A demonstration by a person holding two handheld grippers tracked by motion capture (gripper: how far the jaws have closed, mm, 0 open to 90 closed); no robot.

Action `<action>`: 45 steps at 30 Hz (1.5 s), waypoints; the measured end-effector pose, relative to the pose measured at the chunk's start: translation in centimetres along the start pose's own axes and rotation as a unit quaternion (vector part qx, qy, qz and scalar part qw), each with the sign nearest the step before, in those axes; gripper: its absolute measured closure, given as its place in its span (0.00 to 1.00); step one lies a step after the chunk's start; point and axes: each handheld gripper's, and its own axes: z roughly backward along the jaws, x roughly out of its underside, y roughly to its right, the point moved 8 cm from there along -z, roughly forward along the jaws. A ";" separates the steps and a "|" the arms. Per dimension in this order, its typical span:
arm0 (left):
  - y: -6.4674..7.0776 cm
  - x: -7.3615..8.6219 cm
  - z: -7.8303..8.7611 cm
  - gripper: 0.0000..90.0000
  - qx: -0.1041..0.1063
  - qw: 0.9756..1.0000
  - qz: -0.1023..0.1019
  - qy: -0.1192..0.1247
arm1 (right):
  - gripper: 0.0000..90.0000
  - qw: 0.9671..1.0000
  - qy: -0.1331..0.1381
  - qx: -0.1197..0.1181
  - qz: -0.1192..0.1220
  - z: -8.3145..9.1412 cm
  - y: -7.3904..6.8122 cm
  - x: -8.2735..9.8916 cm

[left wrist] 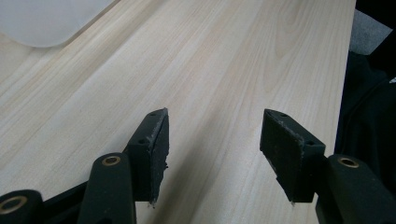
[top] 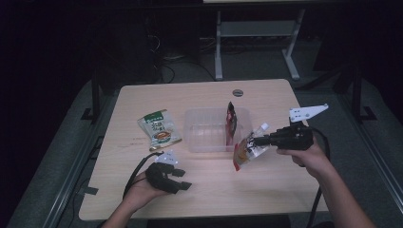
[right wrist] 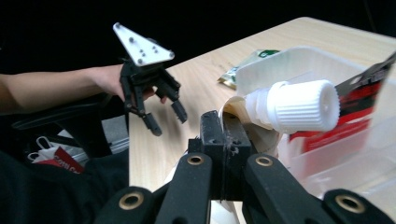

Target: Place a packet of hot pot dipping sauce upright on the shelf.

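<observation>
- At the lower left of the high view, our left gripper (top: pixel 181 179) rests low over the table (top: pixel 266 190). Its jaws are spread wide, with nothing between them.
- Left of the middle, a green packet (top: pixel 159 129) lies flat on the table, just beside the clear bin (top: pixel 199 142).
- In the middle, the bin already has a dark red packet (top: pixel 231 121) standing up in it, by its right wall.
- Right of the middle, our right gripper (top: pixel 253 142) is pinched tight on a spout pouch (top: pixel 246 153). The pouch hangs in the air, just off the bin's lower right corner. In the right gripper view, its white cap (right wrist: pixel 299 105) sits just above the jaws.
- We think we are in the carrying step: the pouch is lifted but not yet in the bin.
- Next, we would need to move the pouch up and left over the bin, then let go. We should miss the red packet.
</observation>
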 end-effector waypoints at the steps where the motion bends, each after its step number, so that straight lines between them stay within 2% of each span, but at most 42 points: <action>1: 0.0 0.0 0.0 0.47 0.000 1.000 0.000 0.000 | 1.00 1.000 0.001 0.003 0.000 0.2 0.2 -0.2; 11: -0.1 0.0 0.0 0.47 0.000 1.000 0.001 0.002 | 1.00 0.999 0.009 0.035 0.003 1.5 2.6 -2.0; 26: -0.1 0.1 0.0 0.47 0.004 1.000 0.007 0.001 | 1.00 0.998 -0.012 0.066 -0.006 1.5 6.4 -4.1; 34: -0.1 0.2 0.0 0.47 0.004 1.000 0.010 0.002 | 1.00 0.997 -0.019 0.078 -0.011 1.7 7.6 -4.5; 45: -0.2 0.2 0.0 0.47 0.004 1.000 0.011 0.002 | 1.00 0.995 -0.041 0.094 -0.013 1.5 8.5 -3.7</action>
